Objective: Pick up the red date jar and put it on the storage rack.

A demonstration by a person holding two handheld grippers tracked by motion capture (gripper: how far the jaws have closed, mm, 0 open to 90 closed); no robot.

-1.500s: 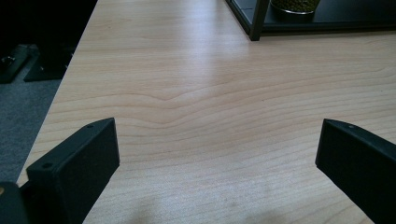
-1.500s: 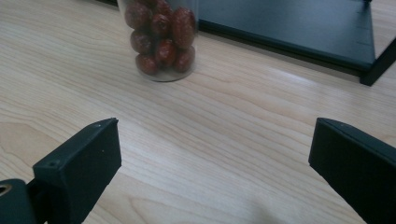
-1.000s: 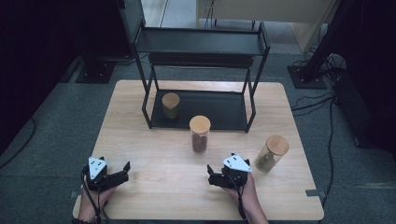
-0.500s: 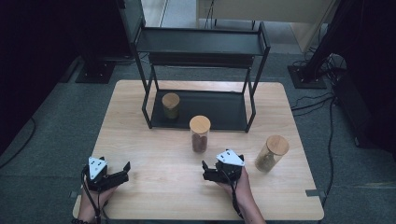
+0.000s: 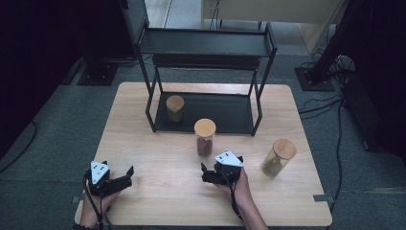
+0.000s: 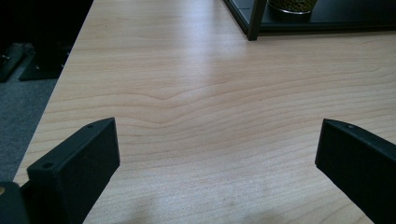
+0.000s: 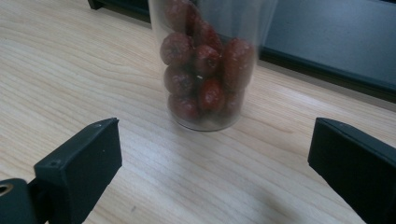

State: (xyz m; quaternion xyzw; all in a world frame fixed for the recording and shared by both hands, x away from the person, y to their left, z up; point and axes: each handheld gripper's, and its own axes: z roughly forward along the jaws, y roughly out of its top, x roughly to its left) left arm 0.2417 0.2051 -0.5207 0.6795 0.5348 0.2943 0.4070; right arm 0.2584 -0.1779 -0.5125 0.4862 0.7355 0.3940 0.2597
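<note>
Two grippers sit low in the high view: left gripper [image 5: 125,175] at lower left, jaws spread over bare table [image 5: 158,191]; right gripper [image 5: 205,173] at lower centre, jaws apart, empty, facing the jar [image 5: 205,137]. Its own view shows red fruit inside, lid cut off.

Both grippers are black, each topped by a pale grey three-cornered plate marked with small dark dots. The left gripper [image 5: 125,174] and the right gripper [image 5: 205,171] each carry two thick, blocky black jaws with flat faces, and a small round screw hole sits near each jaw's upper edge. A thin black cable trails from each along bare, sleeveless forearms
</note>
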